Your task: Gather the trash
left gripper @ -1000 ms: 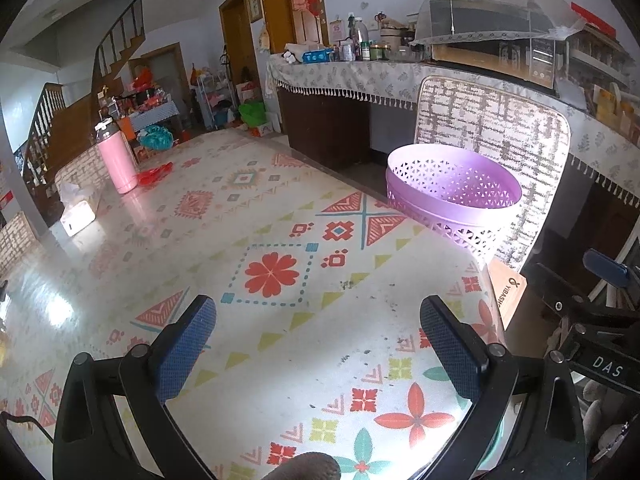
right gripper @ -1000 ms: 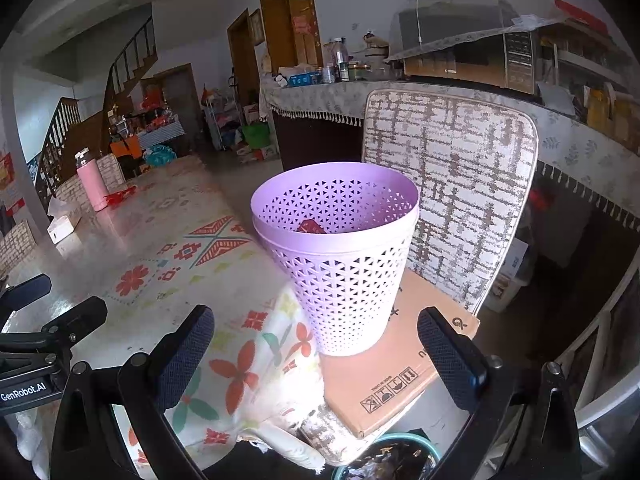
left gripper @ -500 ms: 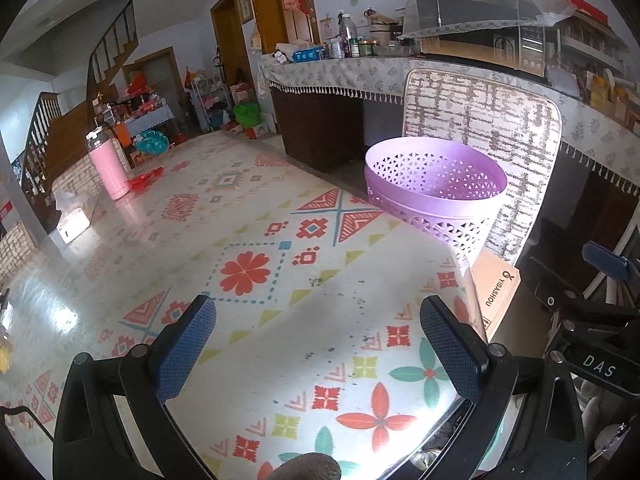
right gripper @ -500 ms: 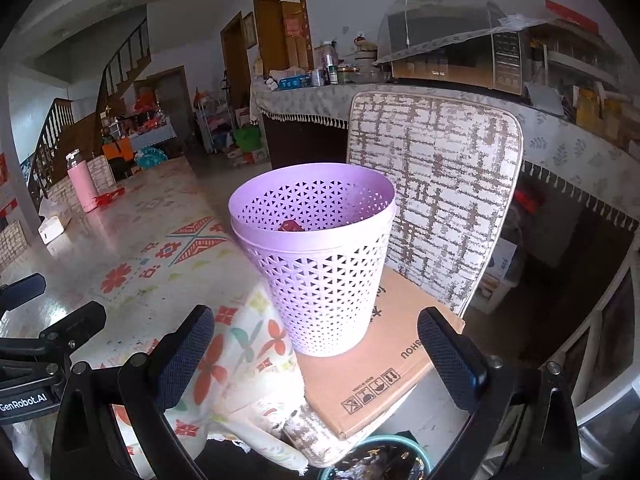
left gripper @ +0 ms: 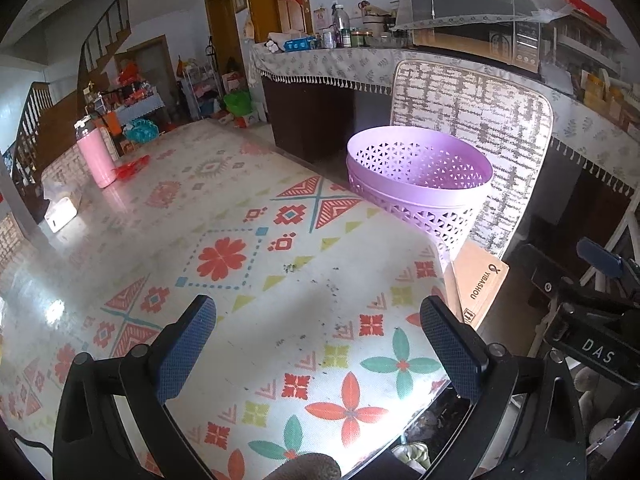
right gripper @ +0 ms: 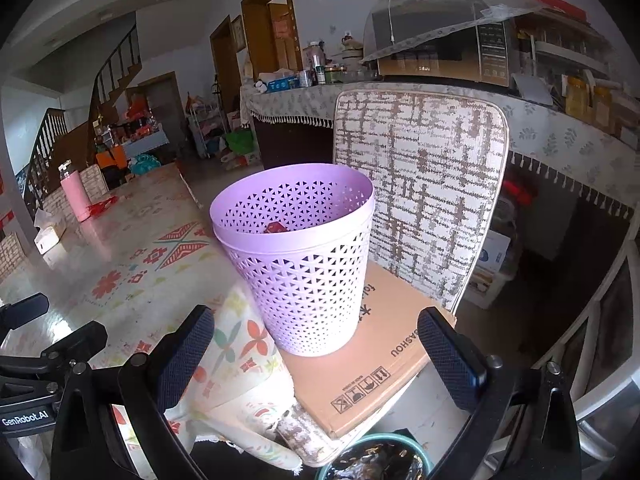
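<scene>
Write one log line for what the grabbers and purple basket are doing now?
left gripper: open, empty, over table | right gripper: open, empty, facing purple basket | basket: upright on cardboard box, red scrap inside

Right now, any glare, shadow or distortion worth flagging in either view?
Left wrist: glare whitens the tablecloth at its left and near edges; a soft shadow falls between the open fingers; fisheye bends the counter edge. Right wrist: even light, the purple basket sharp, black vignette in the corners.

Bright daylight, glare patches on tablecloth [left gripper: 280, 240] (left edge especially); heavy fisheye bending, dark vignette corners.
</scene>
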The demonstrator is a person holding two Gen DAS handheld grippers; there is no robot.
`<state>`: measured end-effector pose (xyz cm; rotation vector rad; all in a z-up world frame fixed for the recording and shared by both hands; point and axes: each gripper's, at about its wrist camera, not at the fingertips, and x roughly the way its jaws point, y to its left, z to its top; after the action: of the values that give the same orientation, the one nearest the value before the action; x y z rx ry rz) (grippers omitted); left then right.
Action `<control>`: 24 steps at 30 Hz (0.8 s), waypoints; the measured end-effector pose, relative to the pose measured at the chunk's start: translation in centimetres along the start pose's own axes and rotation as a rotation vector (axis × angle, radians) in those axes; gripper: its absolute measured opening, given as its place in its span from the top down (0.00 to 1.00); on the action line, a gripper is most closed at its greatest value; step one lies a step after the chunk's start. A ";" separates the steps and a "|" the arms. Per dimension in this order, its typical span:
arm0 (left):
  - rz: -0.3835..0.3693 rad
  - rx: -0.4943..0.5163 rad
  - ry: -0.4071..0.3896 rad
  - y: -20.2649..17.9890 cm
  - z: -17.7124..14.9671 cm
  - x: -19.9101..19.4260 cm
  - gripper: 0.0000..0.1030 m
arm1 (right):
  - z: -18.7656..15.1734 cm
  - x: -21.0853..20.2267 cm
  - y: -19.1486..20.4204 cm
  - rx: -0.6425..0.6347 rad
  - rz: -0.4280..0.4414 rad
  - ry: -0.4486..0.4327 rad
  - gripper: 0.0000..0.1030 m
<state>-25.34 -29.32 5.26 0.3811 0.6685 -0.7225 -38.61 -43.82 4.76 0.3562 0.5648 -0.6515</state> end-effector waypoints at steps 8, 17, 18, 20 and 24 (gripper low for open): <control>-0.017 -0.024 0.012 0.7 -0.2 0.1 0.01 | 0.0 -0.2 0.9 -0.027 0.009 0.001 0.00; -0.039 -0.032 0.022 0.7 -0.3 0.1 0.01 | -0.1 0.0 0.8 -0.020 0.005 0.008 0.00; -0.043 -0.033 0.022 0.6 -0.3 0.1 0.01 | 0.0 0.0 0.7 -0.018 0.004 0.007 0.00; -0.050 -0.035 0.023 0.7 -0.3 0.0 0.01 | 0.0 -0.1 0.5 -0.015 -0.001 0.006 0.00; -0.059 -0.041 0.023 0.8 -0.3 -0.1 0.01 | 0.2 -0.4 0.3 -0.003 -0.005 0.008 0.00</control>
<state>-24.97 -28.53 5.15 0.3331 0.7173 -0.7600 -38.59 -43.54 5.15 0.3552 0.5746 -0.6546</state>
